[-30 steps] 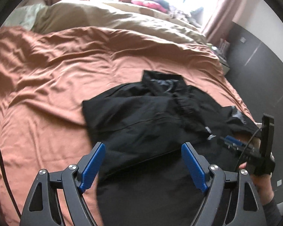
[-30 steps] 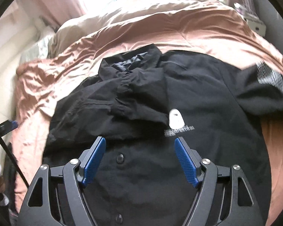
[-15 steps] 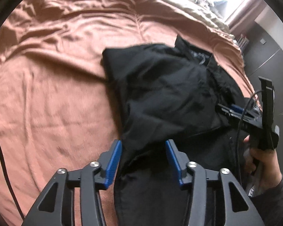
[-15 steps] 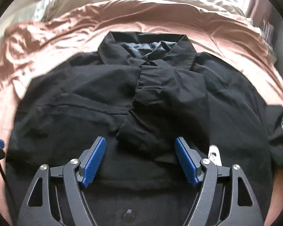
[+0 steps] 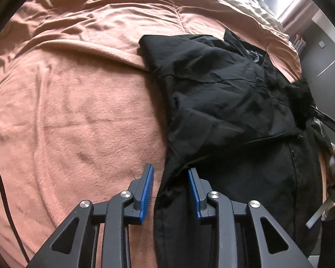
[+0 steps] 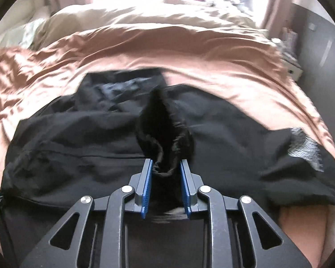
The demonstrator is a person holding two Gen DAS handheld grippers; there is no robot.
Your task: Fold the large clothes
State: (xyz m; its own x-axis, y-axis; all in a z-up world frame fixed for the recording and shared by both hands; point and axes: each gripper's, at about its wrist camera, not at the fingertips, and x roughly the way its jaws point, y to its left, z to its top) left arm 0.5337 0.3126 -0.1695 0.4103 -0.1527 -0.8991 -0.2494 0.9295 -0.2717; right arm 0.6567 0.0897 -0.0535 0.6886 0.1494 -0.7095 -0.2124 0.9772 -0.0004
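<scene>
Free room and obstructions on the bed around the black shirt.

Left of the shirt, the rust-coloured blanket lies bare and open to approach, wrinkled only toward its far side. The shirt fills the near right of the bed; the left gripper straddles its side hem, and the right gripper has a raised bunch of cloth between its jaws. A beige duvet banks up beyond; a dark wall bounds the right.
</scene>
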